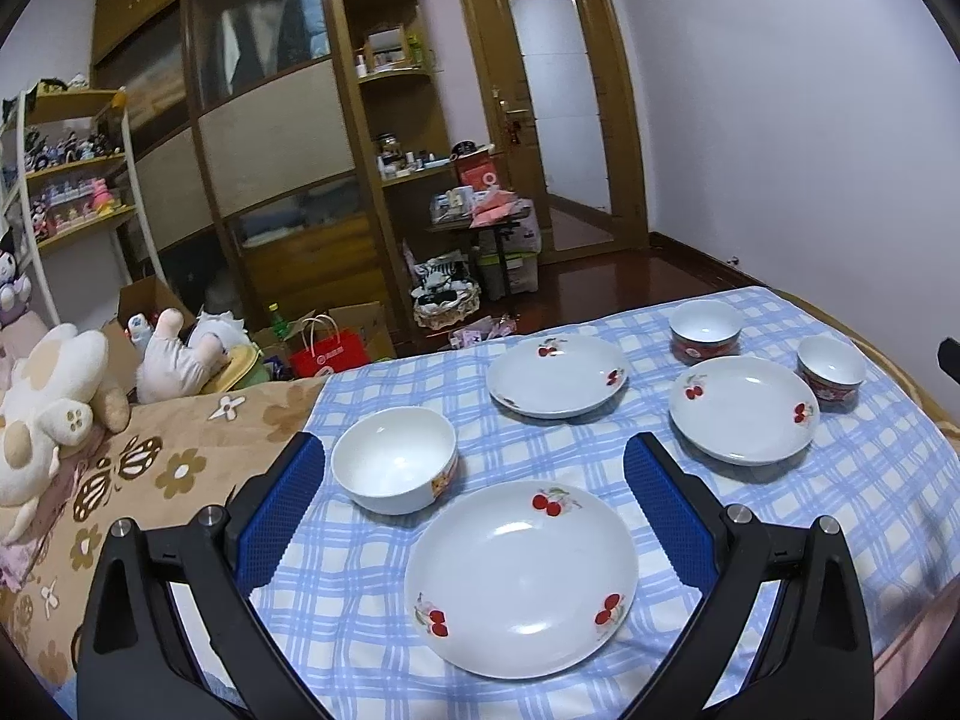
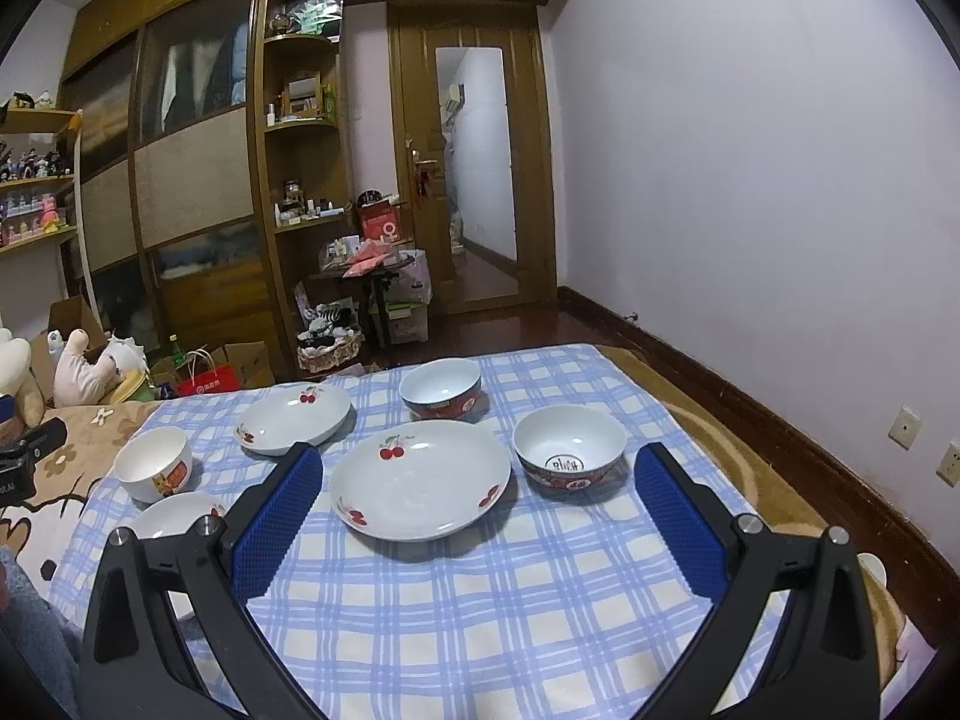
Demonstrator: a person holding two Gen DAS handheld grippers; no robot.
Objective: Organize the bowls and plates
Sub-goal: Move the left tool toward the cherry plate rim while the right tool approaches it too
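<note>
Three white cherry-print plates and three bowls lie on a blue checked cloth (image 1: 372,618). In the left wrist view the near plate (image 1: 521,579) sits between the fingers of my open left gripper (image 1: 474,462), with a white bowl (image 1: 395,459) beside it, a far plate (image 1: 557,375), a right plate (image 1: 744,408) and two red-sided bowls (image 1: 705,330) (image 1: 831,369). In the right wrist view my open right gripper (image 2: 480,468) hovers over the middle plate (image 2: 420,479), near a red bowl (image 2: 570,456); the far red bowl (image 2: 441,387), far plate (image 2: 293,419) and white bowl (image 2: 153,462) lie beyond.
The cloth covers a bed with a brown flowered blanket (image 1: 180,468) and plush toys (image 1: 54,408) on the left. A wooden wardrobe (image 1: 264,150), shelves and a door (image 1: 552,114) stand behind. The bed edge drops off at the right (image 2: 780,480) near the wall.
</note>
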